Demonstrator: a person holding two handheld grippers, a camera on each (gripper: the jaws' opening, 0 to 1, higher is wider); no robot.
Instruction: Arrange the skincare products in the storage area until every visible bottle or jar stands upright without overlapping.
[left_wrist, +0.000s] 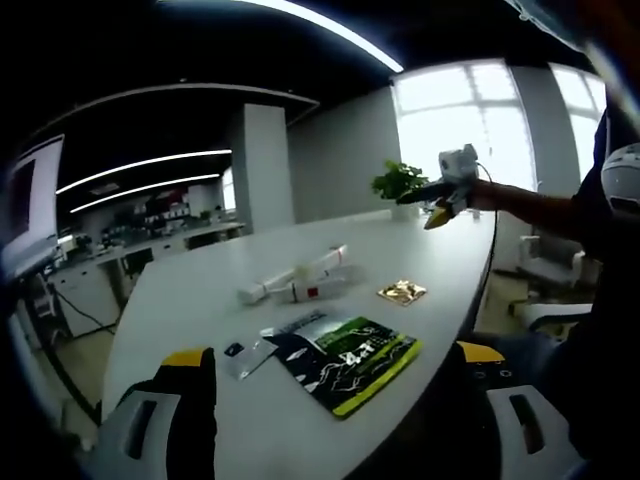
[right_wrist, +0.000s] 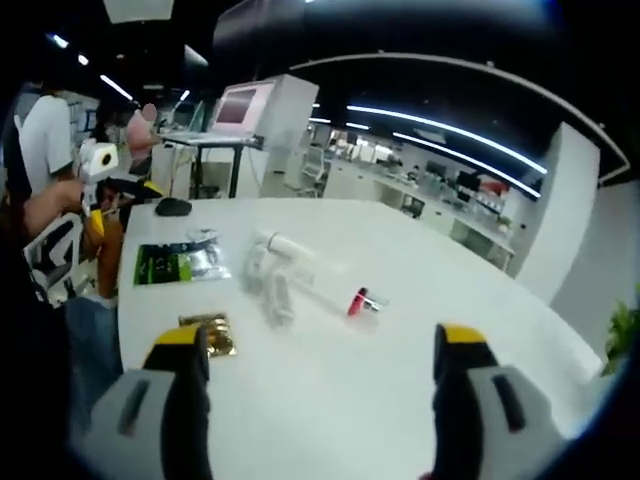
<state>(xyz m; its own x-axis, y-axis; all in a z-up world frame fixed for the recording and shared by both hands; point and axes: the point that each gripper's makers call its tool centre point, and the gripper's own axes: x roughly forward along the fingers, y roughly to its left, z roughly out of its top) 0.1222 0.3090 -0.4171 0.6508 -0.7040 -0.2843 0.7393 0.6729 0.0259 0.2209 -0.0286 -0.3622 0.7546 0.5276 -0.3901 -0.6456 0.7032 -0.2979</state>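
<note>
Both sets of fingers stand wide apart and hold nothing: in the left gripper view the left gripper (left_wrist: 330, 400) hovers over the near edge of the bench (left_wrist: 200, 300), and in the right gripper view the right gripper (right_wrist: 320, 390) hangs over the opposite side of the same white, smooth, rounded top. The fingers are grey plastic with yellow tips and look hard and fairly slick. The skincare products lie on their sides in a loose cluster near the middle of the bench: white tubes (left_wrist: 295, 280), seen from the right as pale, partly clear cylinders (right_wrist: 275, 270), one with a red cap or band (right_wrist: 357, 301). Round, glossy tubes are likely to roll or squirt out sideways if pinched off-centre, and since they touch or nearly touch, lifting one may nudge its neighbours toward the edge. Stood on a narrow cap, a slim tube could tip over again. Flat items also sit near: a green-and-black sachet (left_wrist: 345, 360), a small silvery packet (left_wrist: 245, 355) and a crinkled gold foil packet (left_wrist: 402, 292); these thin, flexible pieces cannot really stand and could be swept off by a passing finger.
</note>
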